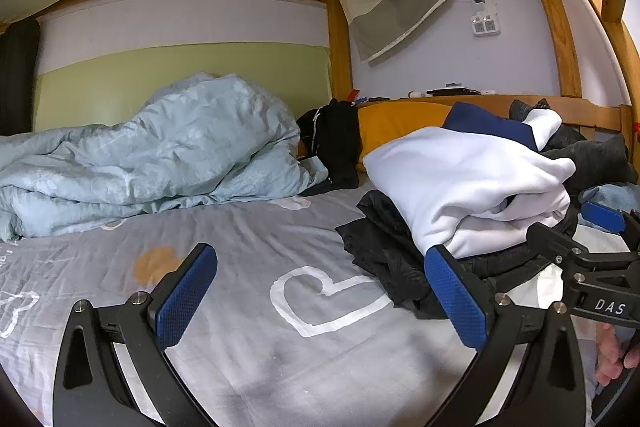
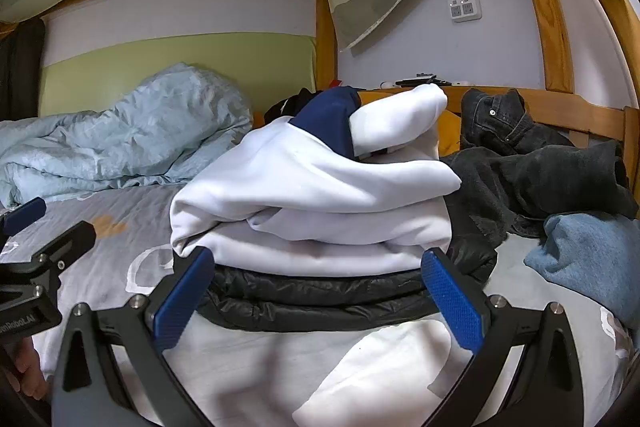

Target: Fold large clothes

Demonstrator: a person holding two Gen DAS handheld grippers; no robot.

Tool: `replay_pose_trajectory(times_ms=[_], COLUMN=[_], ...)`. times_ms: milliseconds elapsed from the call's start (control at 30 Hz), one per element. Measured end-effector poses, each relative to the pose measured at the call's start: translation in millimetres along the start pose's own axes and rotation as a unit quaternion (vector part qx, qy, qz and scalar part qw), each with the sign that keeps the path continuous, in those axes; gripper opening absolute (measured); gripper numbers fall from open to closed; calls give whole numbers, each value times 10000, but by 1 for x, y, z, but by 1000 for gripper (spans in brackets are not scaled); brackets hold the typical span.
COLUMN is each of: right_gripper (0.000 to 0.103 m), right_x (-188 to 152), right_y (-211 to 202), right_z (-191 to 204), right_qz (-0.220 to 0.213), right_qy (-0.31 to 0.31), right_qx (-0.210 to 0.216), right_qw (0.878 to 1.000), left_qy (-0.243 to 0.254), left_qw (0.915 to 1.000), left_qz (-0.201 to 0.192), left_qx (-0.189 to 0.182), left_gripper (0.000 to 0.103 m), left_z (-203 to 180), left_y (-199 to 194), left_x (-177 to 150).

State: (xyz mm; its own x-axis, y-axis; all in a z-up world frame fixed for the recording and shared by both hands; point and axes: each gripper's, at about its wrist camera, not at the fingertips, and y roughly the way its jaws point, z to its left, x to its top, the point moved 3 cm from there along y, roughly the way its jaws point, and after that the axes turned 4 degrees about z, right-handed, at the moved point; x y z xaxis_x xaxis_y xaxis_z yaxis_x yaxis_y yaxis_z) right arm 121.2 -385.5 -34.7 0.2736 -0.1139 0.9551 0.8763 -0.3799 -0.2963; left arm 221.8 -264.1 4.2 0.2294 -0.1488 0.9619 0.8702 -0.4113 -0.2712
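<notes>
A folded white and navy garment [image 2: 320, 179] [image 1: 472, 179] lies on top of a folded black puffy jacket [image 2: 320, 295] [image 1: 384, 251] on the bed. My right gripper [image 2: 318, 297] is open, its blue pads [image 2: 452, 303] standing either side of the stack's near edge, with a white cloth [image 2: 360, 371] below them. My left gripper [image 1: 320, 291] is open over the grey sheet [image 1: 248, 347], left of the stack, holding nothing. Each gripper shows in the other's view: the right gripper [image 1: 560, 221] and the left gripper [image 2: 64, 217].
A crumpled light blue duvet [image 1: 152, 155] fills the back left. Black jeans [image 2: 520, 155] and a blue denim garment [image 2: 584, 255] lie right of the stack. A yellow pillow [image 1: 396, 123] and black clothing [image 1: 332, 139] sit against the wooden bed frame [image 1: 576, 111]. A hand [image 1: 612, 355] holds a handle.
</notes>
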Motion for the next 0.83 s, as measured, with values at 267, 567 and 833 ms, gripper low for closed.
replay_pose_trajectory(times_ms=[267, 567, 833], right_gripper=[103, 103, 103], right_x=[0, -1, -1], right_y=[2, 1, 1], right_z=[0, -1, 0], right_qz=[27, 23, 49], right_qy=[27, 39, 24], right_qx=[4, -3, 11], right_qw=[10000, 10000, 10000], left_qy=[11, 88, 123], left_qw=[10000, 10000, 9999], left_qz=[-5, 1, -1], left_qx=[12, -16, -2], left_gripper=[103, 103, 103], left_z=[0, 1, 0], left_y=[-1, 0, 1], left_x=[-1, -2, -3])
